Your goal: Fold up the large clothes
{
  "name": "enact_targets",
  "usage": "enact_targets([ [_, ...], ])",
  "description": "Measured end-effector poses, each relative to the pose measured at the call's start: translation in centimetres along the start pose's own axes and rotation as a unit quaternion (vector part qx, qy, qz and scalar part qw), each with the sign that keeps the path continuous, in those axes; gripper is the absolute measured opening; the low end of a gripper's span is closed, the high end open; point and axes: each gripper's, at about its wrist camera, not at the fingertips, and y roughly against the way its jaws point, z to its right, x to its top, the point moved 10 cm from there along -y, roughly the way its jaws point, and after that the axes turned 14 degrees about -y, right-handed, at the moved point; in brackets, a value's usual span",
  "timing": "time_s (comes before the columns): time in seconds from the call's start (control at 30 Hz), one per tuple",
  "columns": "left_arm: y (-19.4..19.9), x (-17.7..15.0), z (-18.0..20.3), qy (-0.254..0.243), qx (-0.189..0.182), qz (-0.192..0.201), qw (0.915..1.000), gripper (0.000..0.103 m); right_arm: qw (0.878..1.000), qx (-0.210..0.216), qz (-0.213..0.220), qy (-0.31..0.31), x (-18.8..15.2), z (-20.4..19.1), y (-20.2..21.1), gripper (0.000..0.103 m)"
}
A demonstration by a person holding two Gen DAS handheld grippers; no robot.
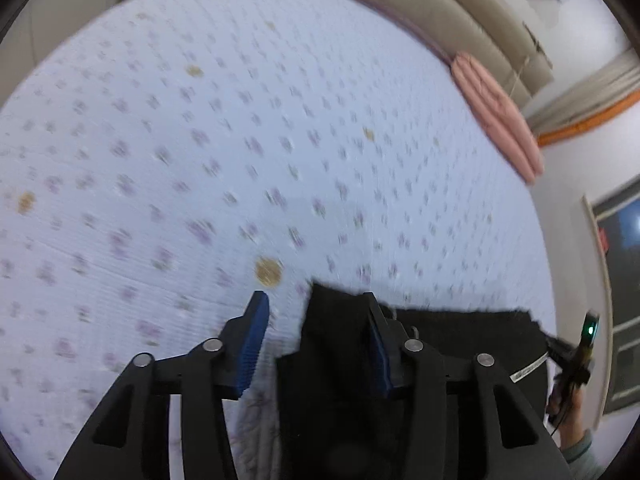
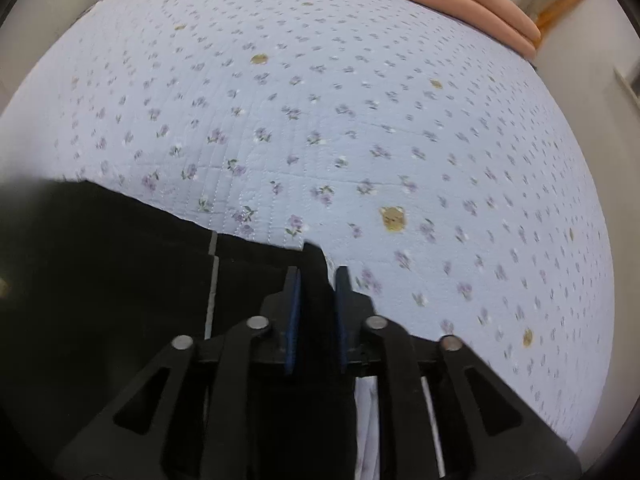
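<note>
While black garment (image 2: 120, 264) lies on floral quilt (image 2: 360, 128) (pink pillow (image 1: 496, 112) beyond), left fingers (image 1: 256, 340) released, right fingers (image 2: 294, 308) loosely straddling its corner.

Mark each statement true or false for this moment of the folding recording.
1. The garment is black. True: the black garment lies on the floral bedspread.
2. The left gripper's jaws are clamped shut. False: the left gripper stands open, with a garment corner lying loose beside one pad.
3. A pink folded quilt lies at the far edge of the bed. True: the pink quilt sits there.
4. The garment fabric runs between the right gripper's jaws. True: a black corner sits between the pads of the right gripper.
5. The bedspread is plain white. False: it is pale blue with small purple flowers.
</note>
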Motion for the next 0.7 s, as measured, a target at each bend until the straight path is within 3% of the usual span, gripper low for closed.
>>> enact_targets([
  [0.13,4.6,0.8,-1.5,0.002,0.038,0.03,0.9988,0.053,0.999,0.018,0.039,-0.03,0.1,1.0,5.6,0.042],
  [0.3,9.9,-0.7,2.2,-0.034,0.047,0.045,0.9973,0.053,0.996,0.063,0.058,-0.037,-2.2,-0.7,12.1,0.043],
  [0.47,12.3,-5.8,12.9,-0.135,0.046,0.042,0.9889,0.053,0.992,0.112,0.058,-0.012,-6.1,-5.4,15.9,0.043],
  [0.6,9.8,-11.1,21.5,-0.148,-0.012,0.024,0.9886,0.053,0.989,0.143,0.045,0.012,-9.5,-9.2,16.2,0.042],
  [0.7,7.9,-13.7,25.5,-0.151,-0.047,0.012,0.9873,0.053,0.986,0.164,0.032,0.02,-11.3,-11.6,15.7,0.042],
])
